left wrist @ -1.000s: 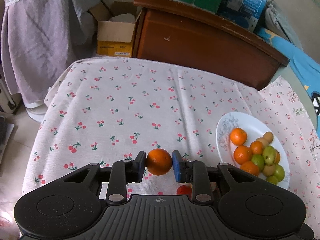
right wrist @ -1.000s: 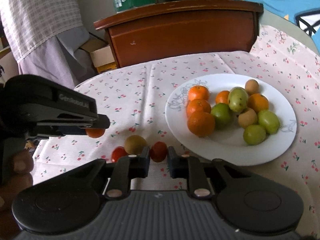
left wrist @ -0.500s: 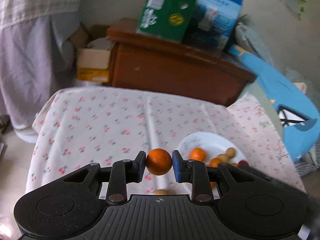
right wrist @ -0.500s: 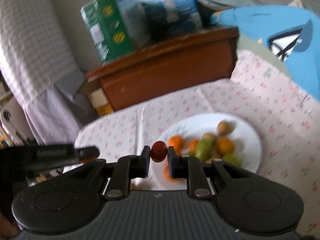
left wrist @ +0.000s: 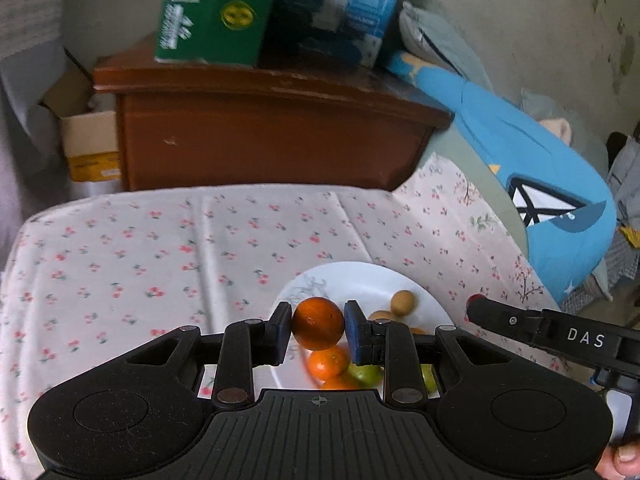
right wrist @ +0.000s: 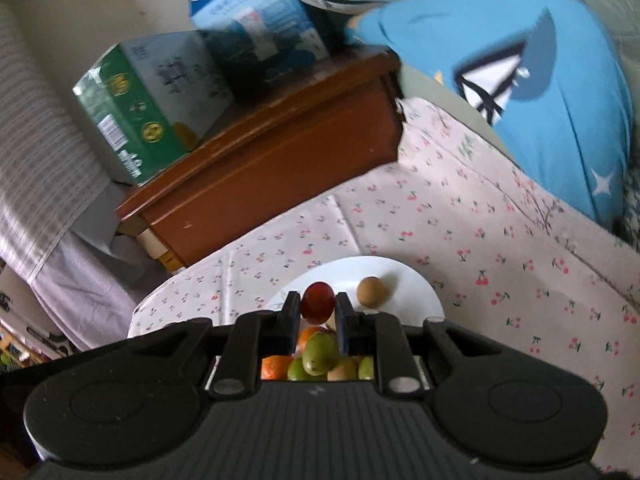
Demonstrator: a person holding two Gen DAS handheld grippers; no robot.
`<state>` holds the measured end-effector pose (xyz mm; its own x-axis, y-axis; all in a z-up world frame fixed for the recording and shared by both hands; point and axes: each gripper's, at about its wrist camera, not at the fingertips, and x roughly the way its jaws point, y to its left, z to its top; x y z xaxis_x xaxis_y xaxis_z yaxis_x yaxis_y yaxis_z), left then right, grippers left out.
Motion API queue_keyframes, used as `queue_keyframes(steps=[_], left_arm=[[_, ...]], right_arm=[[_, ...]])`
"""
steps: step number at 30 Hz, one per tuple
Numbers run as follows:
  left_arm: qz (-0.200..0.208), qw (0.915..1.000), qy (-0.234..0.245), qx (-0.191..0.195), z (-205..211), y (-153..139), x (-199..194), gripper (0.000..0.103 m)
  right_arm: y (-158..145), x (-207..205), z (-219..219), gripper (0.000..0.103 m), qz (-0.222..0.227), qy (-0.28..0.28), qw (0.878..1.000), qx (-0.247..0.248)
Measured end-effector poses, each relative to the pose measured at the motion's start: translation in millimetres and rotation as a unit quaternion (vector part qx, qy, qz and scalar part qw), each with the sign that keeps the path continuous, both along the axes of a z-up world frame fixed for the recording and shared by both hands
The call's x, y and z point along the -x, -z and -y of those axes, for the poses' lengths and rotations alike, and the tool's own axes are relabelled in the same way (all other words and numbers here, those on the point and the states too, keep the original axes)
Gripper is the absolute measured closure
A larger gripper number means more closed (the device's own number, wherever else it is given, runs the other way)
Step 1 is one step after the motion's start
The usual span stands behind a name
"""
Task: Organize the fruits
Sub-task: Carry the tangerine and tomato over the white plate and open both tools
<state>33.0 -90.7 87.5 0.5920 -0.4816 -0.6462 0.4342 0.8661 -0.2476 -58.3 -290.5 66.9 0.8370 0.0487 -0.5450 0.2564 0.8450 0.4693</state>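
Both fruits have been lifted over the plate: firm orange clamped across its middle by left gripper, soft red fruit by right gripper.

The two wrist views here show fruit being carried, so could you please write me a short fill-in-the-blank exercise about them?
1. The left gripper is shut on a fruit coloured ____.
2. The right gripper is shut on a small ____ fruit.
3. The white plate rests on a cloth printed with ____.
4. Beside the blue carton on the wooden cabinet stands a ____ carton.

Missing words: orange; red; cherries; green
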Motion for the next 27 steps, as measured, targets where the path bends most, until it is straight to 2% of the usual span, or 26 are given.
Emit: queue_keyframes(steps=[9,20,24,27], left_arm=[[-0.021,0.9995,0.025,0.0,22.0,22.0,-26.5,0.077],[-0.028,0.9988,0.038,-0.013,42.1,37.1,-37.0,0.077],[-0.024,0.9989,0.038,-0.016,45.4,34.1,-34.7,0.075],[-0.021,0.9991,0.034,-0.013,43.0,29.0,-33.2,0.065]], right_arm=[[23.9,-16.3,15.0,0.085,-0.035,0.021,0.998,-0.052],[41.4,-28.1,25.2,0.085,-0.059,0.043,0.994,-0.078],[46.6,-30.9,29.5,0.081,-0.064,0.055,0.992,-0.091],[47.0,-31.2,32.9,0.081,-0.06,0.061,0.991,-0.104]])
